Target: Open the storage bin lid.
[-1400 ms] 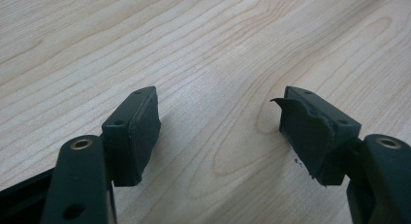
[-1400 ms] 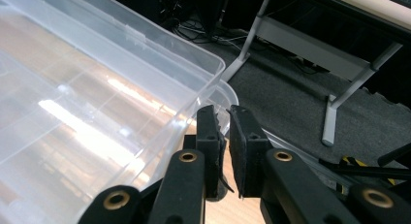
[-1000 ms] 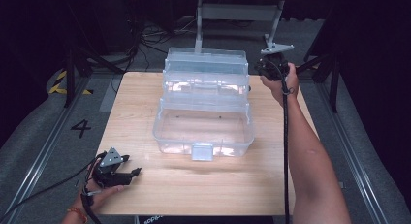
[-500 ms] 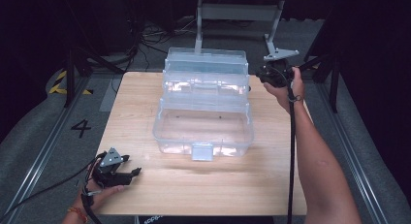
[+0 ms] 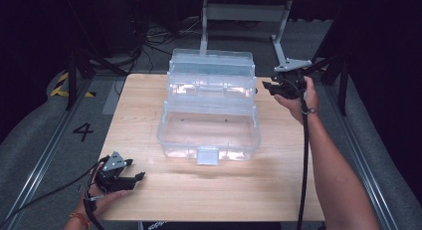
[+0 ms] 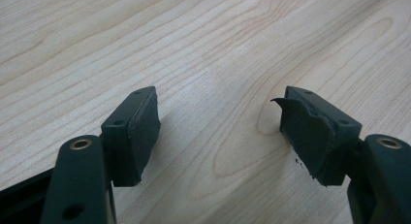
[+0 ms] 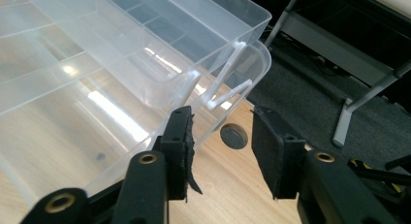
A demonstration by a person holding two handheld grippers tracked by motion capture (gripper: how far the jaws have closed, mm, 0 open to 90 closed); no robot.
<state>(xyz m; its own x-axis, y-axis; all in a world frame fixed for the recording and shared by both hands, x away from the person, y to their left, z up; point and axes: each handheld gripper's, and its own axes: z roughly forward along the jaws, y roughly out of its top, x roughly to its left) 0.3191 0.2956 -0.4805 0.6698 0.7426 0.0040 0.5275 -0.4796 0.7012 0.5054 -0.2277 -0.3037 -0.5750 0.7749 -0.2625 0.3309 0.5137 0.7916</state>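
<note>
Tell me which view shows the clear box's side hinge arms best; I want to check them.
The right gripper view: the hinge arms sit close, just beyond the open right gripper. The high view shows the whole clear box, its arms too small. The left gripper view catches a sliver of it.
</note>
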